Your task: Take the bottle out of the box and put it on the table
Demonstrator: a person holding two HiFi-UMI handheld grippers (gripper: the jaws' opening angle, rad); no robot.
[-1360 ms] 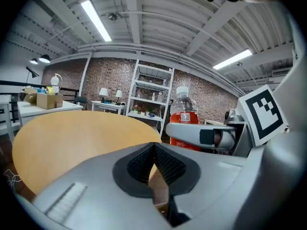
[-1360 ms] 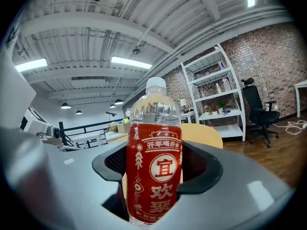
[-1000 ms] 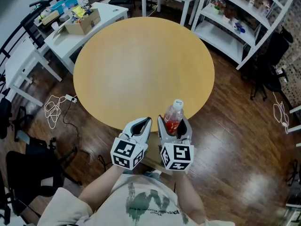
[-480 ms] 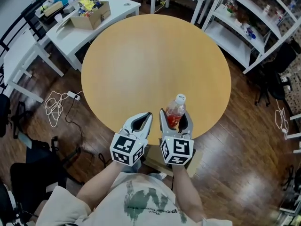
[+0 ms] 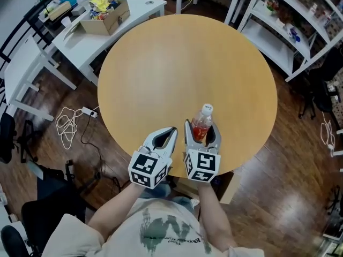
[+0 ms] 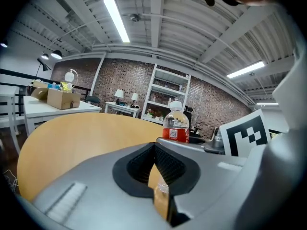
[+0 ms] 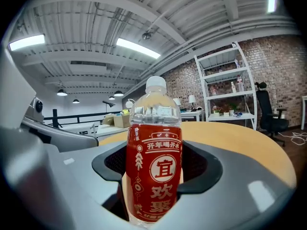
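Right gripper view: right gripper [image 7: 156, 170] has its jaws pinching the bottle [image 7: 154, 147] on both sides of its red label. Bottle stands upright between the dark pads, white cap on top, clear shoulder above the label (its base is hidden by the gripper body, so contact with the tabletop cannot be told).

Left gripper view: left gripper [image 6: 154, 150] has its jaws pressed together at the tips, nothing in the dark hollow behind them but a sliver of tan tabletop. The bottle [image 6: 175, 124] shows just to that gripper's right, with the other gripper's marker cube [image 6: 245, 133] beside it.

Head view:
- Both grippers sit side by side at the near edge of the round table [image 5: 177, 63]: left gripper [image 5: 171, 131] just beside the right gripper [image 5: 201, 134].
- Bottle [image 5: 201, 124] rises out of the right-hand jaws, over the tabletop near its rim.
- Each gripper carries a marker cube toward the person; forearms and a pale printed shirt lie below.
- Box [image 5: 229, 186], tan, shows on the floor past the table's near edge, by the right forearm and partly hidden.
- Tabletop otherwise bare wood tone.
- Farther out: white desk [image 5: 80, 44] to the upper left bearing a cardboard carton [image 5: 105, 16] of oddments; white shelving [image 5: 289, 33] to the upper right; a coil of pale cable [image 5: 68, 128] on the dark wood floor at left.
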